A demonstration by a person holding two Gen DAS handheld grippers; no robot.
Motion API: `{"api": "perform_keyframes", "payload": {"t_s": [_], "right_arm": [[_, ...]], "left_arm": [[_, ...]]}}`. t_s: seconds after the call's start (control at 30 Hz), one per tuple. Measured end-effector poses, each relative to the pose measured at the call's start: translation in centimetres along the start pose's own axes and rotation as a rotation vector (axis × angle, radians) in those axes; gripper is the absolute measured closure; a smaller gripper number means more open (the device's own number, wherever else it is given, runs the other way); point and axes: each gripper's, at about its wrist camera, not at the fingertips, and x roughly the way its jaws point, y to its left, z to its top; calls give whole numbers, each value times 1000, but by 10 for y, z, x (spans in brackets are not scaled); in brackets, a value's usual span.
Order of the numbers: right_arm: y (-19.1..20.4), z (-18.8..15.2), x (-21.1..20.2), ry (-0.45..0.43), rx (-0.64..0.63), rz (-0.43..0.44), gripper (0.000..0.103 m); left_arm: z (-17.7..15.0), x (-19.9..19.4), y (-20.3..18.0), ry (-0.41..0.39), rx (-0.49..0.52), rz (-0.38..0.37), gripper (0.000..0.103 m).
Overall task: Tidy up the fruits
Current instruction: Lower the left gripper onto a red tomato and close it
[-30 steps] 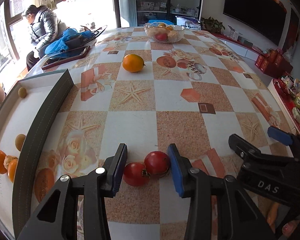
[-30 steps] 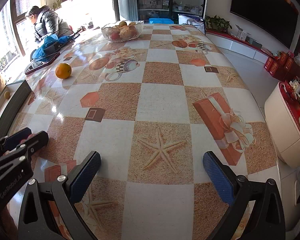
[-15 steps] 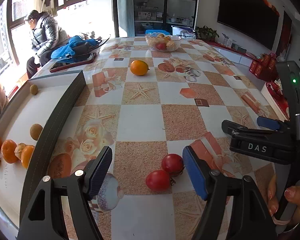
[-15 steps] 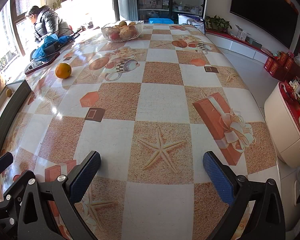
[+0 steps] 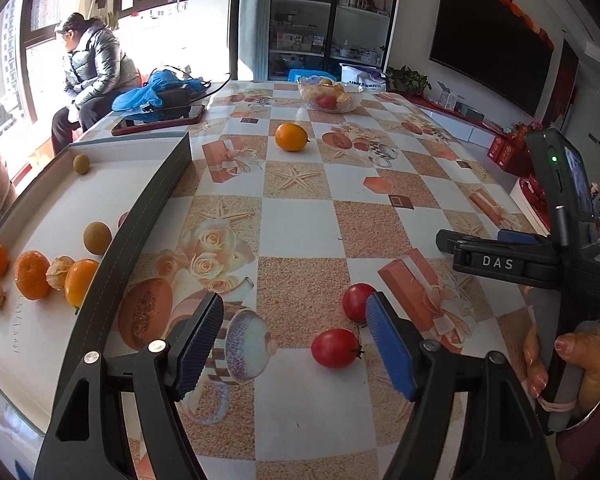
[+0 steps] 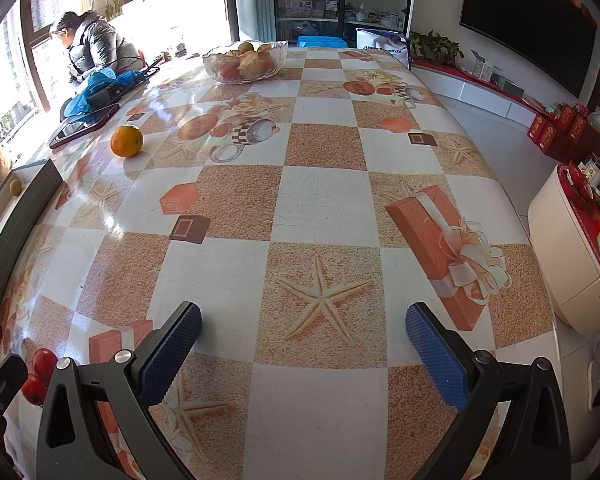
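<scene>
L gripper (image 5: pixel 294 342) jaws just opened, pulled back; nothing clamped. 2 tomatoes (image 5: pixel 335 348) now free on table (image 5: pixel 300 232), 1 between jaws, 1 behind R pad. R gripper (image 6: pixel 302 344) apart, empty, idle. Prob. released pair; orange (image 5: pixel 291 137) still loose, box (image 5: pixel 148 216) w/ citrus at left.

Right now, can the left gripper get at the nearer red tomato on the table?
Probably yes. The left gripper stands open, and the nearer tomato lies loose on the table between its fingers, clear of the second tomato.
</scene>
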Motion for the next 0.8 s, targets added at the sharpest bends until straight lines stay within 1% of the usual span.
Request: {"api": "perform_keyframes", "payload": {"t_s": [0.07, 0.1, 0.17, 0.27, 0.33, 0.6, 0.63, 0.67, 0.7, 0.77, 0.8], "right_arm": [[0, 0, 0, 0, 0, 0, 0], [0, 0, 0, 0, 0, 0, 0], [0, 0, 0, 0, 0, 0, 0], [0, 0, 0, 0, 0, 0, 0], [0, 0, 0, 0, 0, 0, 0], [0, 0, 0, 0, 0, 0, 0], [0, 0, 0, 0, 0, 0, 0], [0, 0, 0, 0, 0, 0, 0], [0, 0, 0, 0, 0, 0, 0], [0, 0, 0, 0, 0, 0, 0], [0, 0, 0, 0, 0, 0, 0]], "left_arm": [[-3, -2, -6, 0, 18, -19, 24], [-5, -1, -10, 2, 31, -16, 24], [-8, 4, -15, 15, 58, 8, 24], [-12, 15, -14, 48, 45, 28, 25], [-14, 17, -14, 35, 60, 60, 25], [-17, 14, -15, 51, 69, 90, 26], [-17, 14, -16, 55, 68, 91, 29], [-16, 14, -17, 58, 66, 93, 37], [-15, 14, -19, 61, 66, 96, 42], [-14, 13, -22, 68, 64, 99, 65], [-15, 12, -23, 70, 62, 105, 69]]}}
